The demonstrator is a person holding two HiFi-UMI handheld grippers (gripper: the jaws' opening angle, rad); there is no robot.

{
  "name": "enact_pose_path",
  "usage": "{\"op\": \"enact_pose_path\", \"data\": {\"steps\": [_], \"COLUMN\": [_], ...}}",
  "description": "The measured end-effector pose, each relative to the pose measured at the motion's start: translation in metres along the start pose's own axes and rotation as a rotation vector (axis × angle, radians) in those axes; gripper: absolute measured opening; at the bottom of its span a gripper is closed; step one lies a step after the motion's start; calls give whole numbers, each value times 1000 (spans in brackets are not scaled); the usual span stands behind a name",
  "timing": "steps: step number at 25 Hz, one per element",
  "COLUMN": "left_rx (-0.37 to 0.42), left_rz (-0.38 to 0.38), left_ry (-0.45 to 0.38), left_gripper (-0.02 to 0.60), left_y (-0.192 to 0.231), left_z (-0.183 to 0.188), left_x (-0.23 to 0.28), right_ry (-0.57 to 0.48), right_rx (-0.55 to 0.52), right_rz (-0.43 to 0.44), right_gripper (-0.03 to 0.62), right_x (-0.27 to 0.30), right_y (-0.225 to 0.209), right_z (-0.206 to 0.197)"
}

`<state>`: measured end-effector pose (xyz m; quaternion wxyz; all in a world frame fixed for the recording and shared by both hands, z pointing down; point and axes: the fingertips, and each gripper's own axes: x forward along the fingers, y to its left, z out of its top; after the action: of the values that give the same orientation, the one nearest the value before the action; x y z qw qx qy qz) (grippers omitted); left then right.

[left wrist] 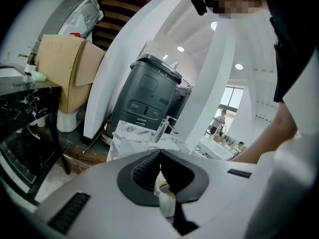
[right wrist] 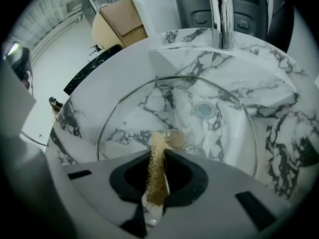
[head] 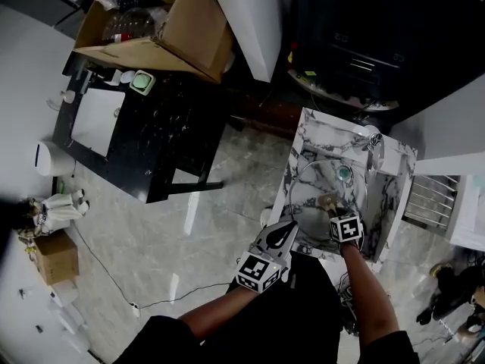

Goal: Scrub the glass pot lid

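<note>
The glass pot lid (right wrist: 199,133) lies in the marble sink (right wrist: 279,148), metal rim all round, its knob (right wrist: 175,138) facing up. My right gripper (right wrist: 158,156) is shut on a tan loofah scrubber (right wrist: 155,171), whose tip rests against the lid beside the knob. In the head view the lid (head: 318,177) lies in the sink (head: 394,173) with the right gripper (head: 332,205) over its near part. My left gripper (head: 286,232) hovers at the sink's near left edge, apart from the lid. Its jaws (left wrist: 159,156) meet at the tips with nothing between them.
A chrome faucet (right wrist: 222,14) rises behind the basin, and the drain (right wrist: 204,109) shows through the glass. A dark grey bin (left wrist: 149,98) stands behind the sink. A black table (head: 151,142) and a cardboard box (head: 151,29) stand to the left on the tiled floor.
</note>
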<state>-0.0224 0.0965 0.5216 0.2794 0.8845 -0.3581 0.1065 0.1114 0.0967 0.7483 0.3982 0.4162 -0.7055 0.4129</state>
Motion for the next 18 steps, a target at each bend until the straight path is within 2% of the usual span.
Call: {"op": "enact_pose_path", "data": {"steps": [6, 18], "left_rx": [-25, -31], "left_rz": [1, 13], "left_ry": [-2, -5], "left_gripper": [17, 17], "left_y": [14, 39], "left_z": [2, 14], "left_x": [-5, -9], "right_ry": [39, 55], "right_rx": [17, -15], "right_rz": [34, 57], "right_gripper": [55, 55], "right_x": [9, 20], "right_y": [14, 43], "right_z": [1, 24]}}
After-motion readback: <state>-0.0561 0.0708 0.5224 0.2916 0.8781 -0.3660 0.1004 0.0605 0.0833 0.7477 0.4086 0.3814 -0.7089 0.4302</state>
